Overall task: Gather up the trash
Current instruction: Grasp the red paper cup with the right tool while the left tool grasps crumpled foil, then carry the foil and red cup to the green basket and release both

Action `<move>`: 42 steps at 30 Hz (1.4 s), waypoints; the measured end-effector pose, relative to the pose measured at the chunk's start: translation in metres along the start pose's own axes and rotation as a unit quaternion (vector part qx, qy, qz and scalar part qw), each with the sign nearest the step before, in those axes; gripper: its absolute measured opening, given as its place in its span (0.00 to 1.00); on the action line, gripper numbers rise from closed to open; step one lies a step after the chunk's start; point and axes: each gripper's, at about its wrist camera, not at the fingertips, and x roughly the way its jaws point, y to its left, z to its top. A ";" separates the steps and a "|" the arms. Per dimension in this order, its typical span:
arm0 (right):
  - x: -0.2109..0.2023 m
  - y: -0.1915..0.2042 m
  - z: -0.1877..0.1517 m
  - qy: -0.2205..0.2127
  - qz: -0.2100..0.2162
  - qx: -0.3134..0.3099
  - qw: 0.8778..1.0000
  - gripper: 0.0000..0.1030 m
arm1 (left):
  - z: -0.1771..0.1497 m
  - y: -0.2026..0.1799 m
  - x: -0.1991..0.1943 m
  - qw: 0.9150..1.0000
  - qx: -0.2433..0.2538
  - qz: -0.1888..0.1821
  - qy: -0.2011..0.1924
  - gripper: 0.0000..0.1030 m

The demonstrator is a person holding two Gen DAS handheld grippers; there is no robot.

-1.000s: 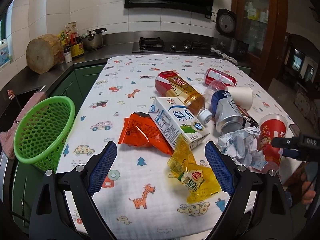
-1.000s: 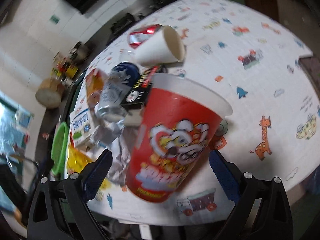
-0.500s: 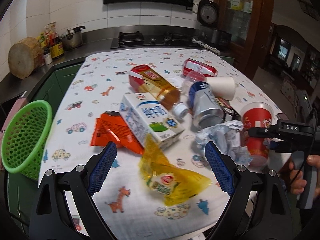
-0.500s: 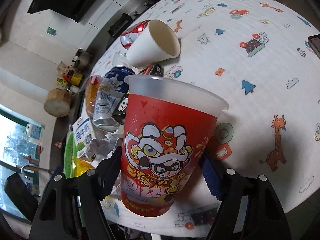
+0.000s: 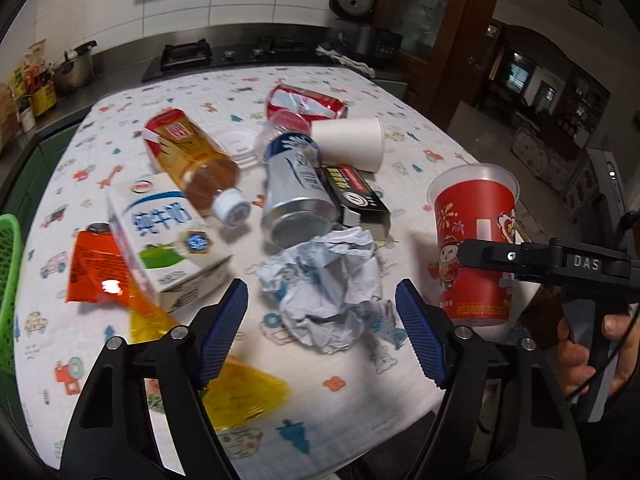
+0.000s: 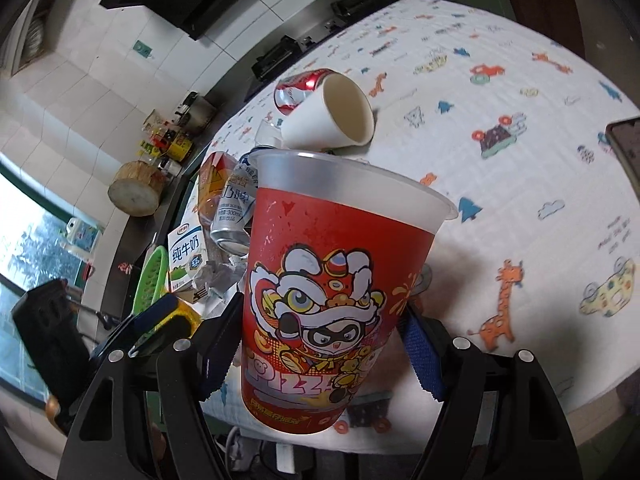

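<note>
A crumpled ball of white paper [image 5: 328, 292] lies on the patterned tablecloth [image 5: 400, 368], just ahead of my left gripper [image 5: 322, 336]. Its jaws are closing with the paper between the blue pads [image 5: 224, 332], which do not touch it. My right gripper [image 6: 320, 346] is shut on a red plastic cup [image 6: 332, 280] with a lion-dance cartoon, gripped low on its sides. In the left wrist view the same red cup [image 5: 472, 240] stands upright by the table's right edge, a black finger [image 5: 504, 256] of the right gripper across it and a hand [image 5: 580, 356] behind.
Other trash lies beyond the paper: a milk carton [image 5: 160, 232], a tea bottle [image 5: 188, 156], a silver can [image 5: 296, 196], a black box [image 5: 356, 196], a white paper cup [image 5: 352, 142], a crushed red can [image 5: 304, 102], orange [image 5: 96, 272] and yellow [image 5: 236, 392] wrappers. A green basket [image 5: 8, 288] hangs at the far left.
My left gripper swung right, from over the yellow wrapper to the crumpled paper, and its jaws narrowed. The right gripper's jaws closed onto the red cup.
</note>
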 end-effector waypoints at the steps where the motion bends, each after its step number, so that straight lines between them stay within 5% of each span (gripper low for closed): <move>1: -0.002 0.000 0.000 -0.002 0.000 -0.004 1.000 0.69 | 0.000 -0.002 0.005 1.000 0.001 -0.004 0.005 0.69; 13: -0.007 -0.006 0.005 -0.006 -0.004 -0.033 0.999 0.69 | 0.006 -0.011 0.053 0.999 -0.002 0.012 0.040 0.67; 18: -0.009 -0.005 0.005 -0.007 -0.003 -0.035 0.999 0.69 | 0.006 -0.010 0.052 0.999 0.001 0.007 0.032 0.39; 21: -0.012 0.000 0.004 -0.009 -0.001 -0.043 0.999 0.69 | 0.006 -0.008 0.046 1.000 0.002 0.005 0.025 0.33; 33: -0.003 0.052 0.013 0.014 0.043 -0.100 0.994 0.69 | 0.009 0.023 -0.024 0.999 -0.023 0.022 -0.034 0.30; 42: 0.031 0.126 0.024 0.061 0.098 -0.163 0.980 0.69 | 0.009 0.086 -0.103 0.988 -0.077 0.090 -0.102 0.30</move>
